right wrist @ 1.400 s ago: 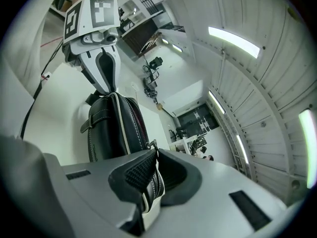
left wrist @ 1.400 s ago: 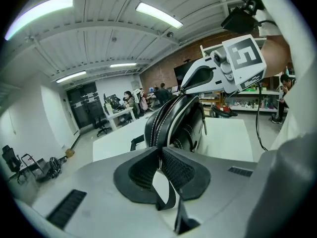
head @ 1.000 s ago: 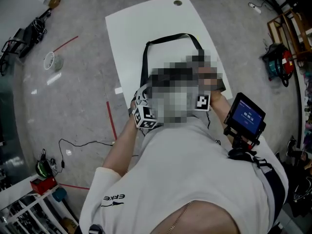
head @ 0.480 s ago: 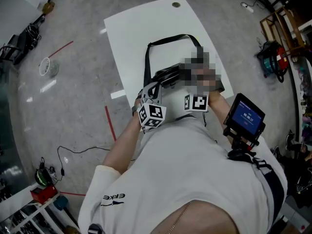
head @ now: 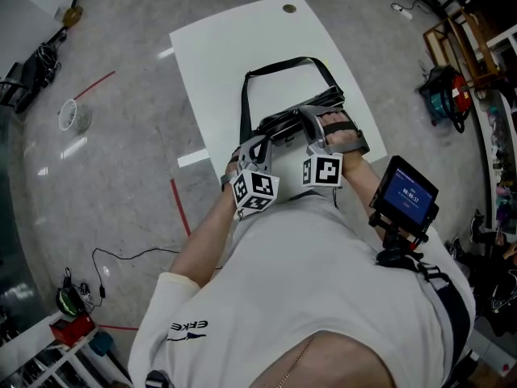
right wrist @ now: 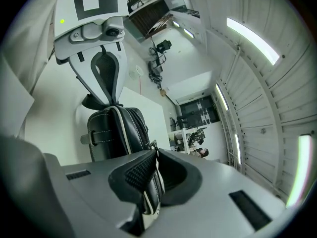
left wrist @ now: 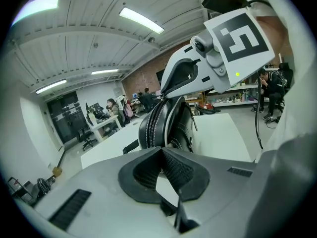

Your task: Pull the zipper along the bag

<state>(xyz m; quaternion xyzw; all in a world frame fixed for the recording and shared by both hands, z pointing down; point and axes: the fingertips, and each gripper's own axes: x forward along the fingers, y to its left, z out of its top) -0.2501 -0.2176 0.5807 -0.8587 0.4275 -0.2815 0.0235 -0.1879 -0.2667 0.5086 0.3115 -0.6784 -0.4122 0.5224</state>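
Observation:
A black bag (head: 283, 124) with a long strap (head: 242, 95) lies on the white table (head: 234, 39), near its front edge. My left gripper (head: 252, 145) is shut on the bag's left end; in the left gripper view (left wrist: 161, 155) the zipper teeth (left wrist: 152, 125) run away from its pads. My right gripper (head: 308, 120) is on the bag's top, a short way to the right. In the right gripper view (right wrist: 151, 155) it is shut on the small metal zipper pull (right wrist: 153, 144). Each gripper shows in the other's view: the right gripper (left wrist: 185, 76) and the left gripper (right wrist: 109, 102).
A device with a blue screen (head: 408, 194) is mounted at the person's right side. The table has a round hole (head: 289, 9) near its far end. On the floor are red tape lines (head: 179, 207), a cable (head: 121, 257) and a teal machine (head: 443, 95).
The two grippers have come closer together along the bag: the left marker cube shifted right and the right one left. In the last half second they barely moved.

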